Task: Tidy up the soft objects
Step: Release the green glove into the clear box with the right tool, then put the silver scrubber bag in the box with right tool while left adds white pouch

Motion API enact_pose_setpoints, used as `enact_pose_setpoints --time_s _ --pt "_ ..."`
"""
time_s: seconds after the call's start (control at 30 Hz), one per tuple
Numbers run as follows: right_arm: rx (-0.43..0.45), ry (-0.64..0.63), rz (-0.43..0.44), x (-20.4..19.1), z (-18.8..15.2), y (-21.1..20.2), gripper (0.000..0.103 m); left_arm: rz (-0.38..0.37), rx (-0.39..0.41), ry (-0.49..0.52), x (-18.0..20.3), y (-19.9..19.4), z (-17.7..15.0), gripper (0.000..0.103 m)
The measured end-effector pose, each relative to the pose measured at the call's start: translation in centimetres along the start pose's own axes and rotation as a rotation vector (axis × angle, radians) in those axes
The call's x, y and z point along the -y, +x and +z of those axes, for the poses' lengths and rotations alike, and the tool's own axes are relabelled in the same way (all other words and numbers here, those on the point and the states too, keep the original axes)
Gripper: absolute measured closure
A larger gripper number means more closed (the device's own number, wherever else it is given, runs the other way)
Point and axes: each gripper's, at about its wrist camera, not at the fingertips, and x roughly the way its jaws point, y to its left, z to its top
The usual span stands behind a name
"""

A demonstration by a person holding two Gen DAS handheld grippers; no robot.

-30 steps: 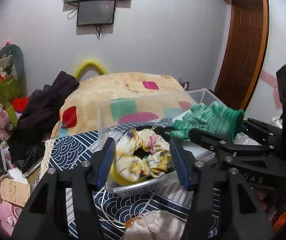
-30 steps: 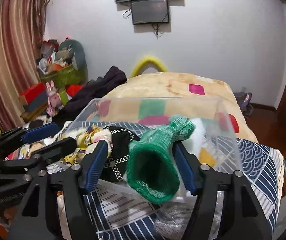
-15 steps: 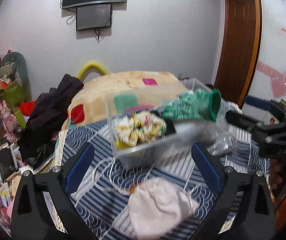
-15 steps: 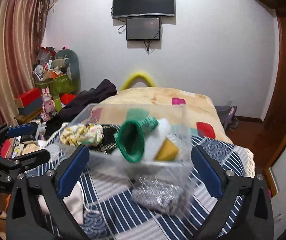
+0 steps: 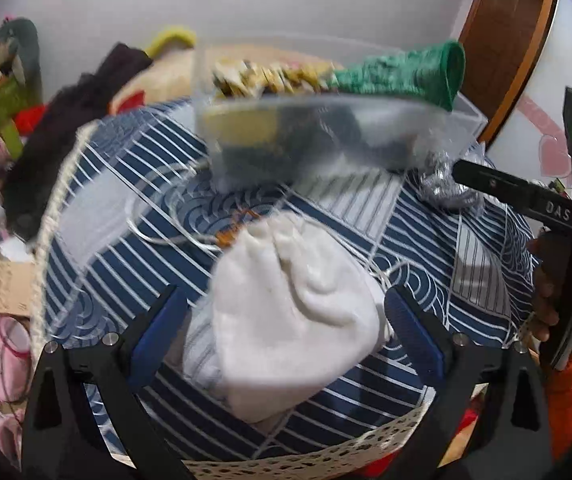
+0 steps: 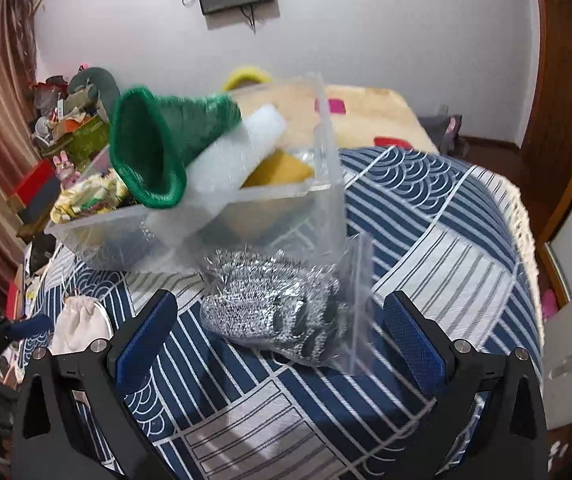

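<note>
A clear plastic box (image 5: 386, 124) (image 6: 213, 216) stands on the blue patterned cloth (image 5: 133, 264) (image 6: 426, 248). A green knitted sock (image 5: 406, 74) (image 6: 153, 148) hangs over its rim, beside yellow floral fabric (image 5: 269, 76) (image 6: 89, 196) and a white foam piece (image 6: 237, 152). My left gripper (image 5: 286, 332) is open around a white drawstring pouch (image 5: 290, 312), which also shows in the right wrist view (image 6: 79, 322). My right gripper (image 6: 275, 340) is open just before a silver-grey glove in a clear bag (image 6: 281, 308), which also shows in the left wrist view (image 5: 446, 188).
A bed with a patterned blanket (image 6: 370, 108) lies behind the table. Dark clothes (image 5: 73, 120) and cluttered toys and boxes (image 6: 61, 120) fill the left side. A wooden door (image 5: 506, 40) is at the right. A white cord (image 5: 173, 236) lies near the pouch.
Both grippers let go of the fabric and the sock in the box, opened wide, pulled back and dropped low. The left now frames the white pouch, the right the bagged glove.
</note>
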Motion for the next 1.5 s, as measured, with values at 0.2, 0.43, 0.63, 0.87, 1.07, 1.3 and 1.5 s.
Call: enact_pose_setpoints --time_s 0.2,0.43,0.63,0.87,1.07,1.3,1.5 --pt "-0.096 -0.043 -0.046 -1.4 0.0 2.2 0.000 0.032 -0.032 0.073 2.2 2.2 -0.7 0.003" --pt "-0.082 -0.051 -0.064 -1.2 -0.2 2.0 0.011 0.027 0.026 0.066 2.3 1.8 -1.6 0.019" --pt "-0.058 -0.108 -0.097 -1.3 -1.6 1.0 0.040 0.004 0.030 0.111 2.9 0.8 -2.3 0.059" --pt "-0.037 -0.071 -0.045 -0.1 -2.4 -0.8 0.059 -0.016 0.035 0.116 3.7 -0.1 -2.2 0.075" --pt "0.012 -0.056 -0.009 1.0 -2.6 -2.8 0.061 0.001 0.088 0.084 2.3 -2.0 -1.1 0.075" --pt "0.122 -0.084 0.030 -0.5 -1.2 -5.7 0.060 -0.007 0.198 0.059 1.7 -6.0 1.3 0.075" --pt "0.241 -0.124 0.064 -2.5 1.0 -7.4 0.060 -0.011 0.298 0.060 2.1 -8.7 3.9 0.074"
